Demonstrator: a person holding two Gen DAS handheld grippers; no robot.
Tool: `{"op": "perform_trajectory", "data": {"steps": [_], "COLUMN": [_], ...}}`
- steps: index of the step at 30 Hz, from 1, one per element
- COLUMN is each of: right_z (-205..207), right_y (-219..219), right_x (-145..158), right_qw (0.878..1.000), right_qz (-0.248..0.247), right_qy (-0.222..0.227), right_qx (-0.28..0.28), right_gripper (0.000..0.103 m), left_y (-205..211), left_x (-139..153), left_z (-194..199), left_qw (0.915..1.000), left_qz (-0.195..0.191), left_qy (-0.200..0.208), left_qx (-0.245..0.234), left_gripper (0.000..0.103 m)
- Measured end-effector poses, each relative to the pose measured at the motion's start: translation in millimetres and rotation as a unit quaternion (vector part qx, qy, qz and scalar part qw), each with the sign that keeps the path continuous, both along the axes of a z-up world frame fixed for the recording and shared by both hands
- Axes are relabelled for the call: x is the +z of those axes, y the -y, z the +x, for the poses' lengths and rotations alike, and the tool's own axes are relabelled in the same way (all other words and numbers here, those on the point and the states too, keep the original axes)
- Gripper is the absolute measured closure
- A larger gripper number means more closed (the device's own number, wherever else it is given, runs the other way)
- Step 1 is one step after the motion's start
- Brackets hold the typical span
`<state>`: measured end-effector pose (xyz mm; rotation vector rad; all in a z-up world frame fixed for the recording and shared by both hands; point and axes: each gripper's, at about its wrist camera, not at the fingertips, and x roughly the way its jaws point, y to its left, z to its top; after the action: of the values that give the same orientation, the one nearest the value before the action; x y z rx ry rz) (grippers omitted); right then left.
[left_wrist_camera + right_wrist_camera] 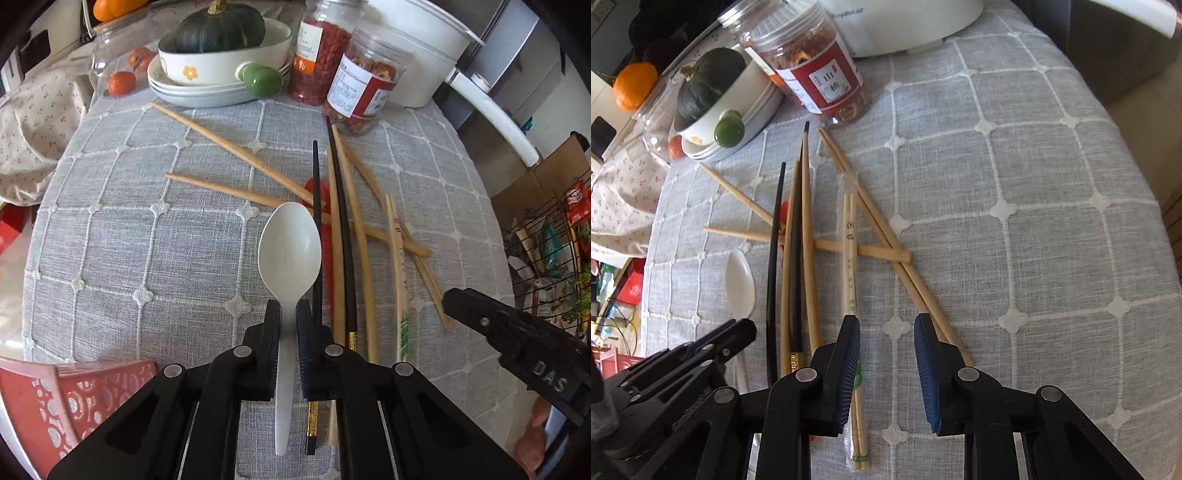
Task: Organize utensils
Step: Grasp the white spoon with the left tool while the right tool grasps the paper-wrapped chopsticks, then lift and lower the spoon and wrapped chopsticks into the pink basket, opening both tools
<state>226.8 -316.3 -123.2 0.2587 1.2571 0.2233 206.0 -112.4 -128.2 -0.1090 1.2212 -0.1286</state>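
Observation:
My left gripper (289,308) is shut on the handle of a white plastic spoon (290,247), whose bowl points away over the grey checked tablecloth (147,240). To the right of it lies a loose heap of wooden chopsticks (229,147) and two black chopsticks (341,221), crossing over a red utensil (323,192). In the right wrist view my right gripper (886,332) stands open just above the near end of the heap. A wrapped pair of chopsticks (850,258) runs under its left finger, and two wooden chopsticks (886,236) run under its right finger. Nothing is pinched between its pads.
A red patterned container (74,398) sits at the near left. At the back stand stacked plates (207,94), a bowl holding a dark squash (221,31), two jars (365,85) and a white pot (424,40). The table edge (1145,184) drops off on the right.

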Motion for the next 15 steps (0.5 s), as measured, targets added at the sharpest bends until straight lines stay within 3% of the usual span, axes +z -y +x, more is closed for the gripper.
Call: {"op": "perform_trajectory", "data": {"steps": [6, 10, 15], "right_z": [8.2, 11.5, 19.1], "right_y": [-15.7, -33.4, -49.5], "right_x": [-21.2, -18.4, -23.7], "right_qw": [0.999, 0.998, 0.996], "right_qz": [0.002, -0.009, -0.036], "right_qy": [-0.015, 0.006, 0.012], "right_qx": [0.031, 0.056, 0.075], "right_gripper": [0.075, 0.075, 0.075], "left_y": [-6.2, -21.9, -69.4], "left_x": [51.7, 94.6, 132.0], "left_z": [-37.7, -69.6, -96.0], "left_qw": [0.9945, 0.9844, 0.9677], "left_qz": [-0.056, -0.065, -0.053], "left_qy": [0.08, 0.15, 0.242], "left_qx": [-0.036, -0.064, -0.05], "left_gripper": [0.094, 0.094, 0.094]}}
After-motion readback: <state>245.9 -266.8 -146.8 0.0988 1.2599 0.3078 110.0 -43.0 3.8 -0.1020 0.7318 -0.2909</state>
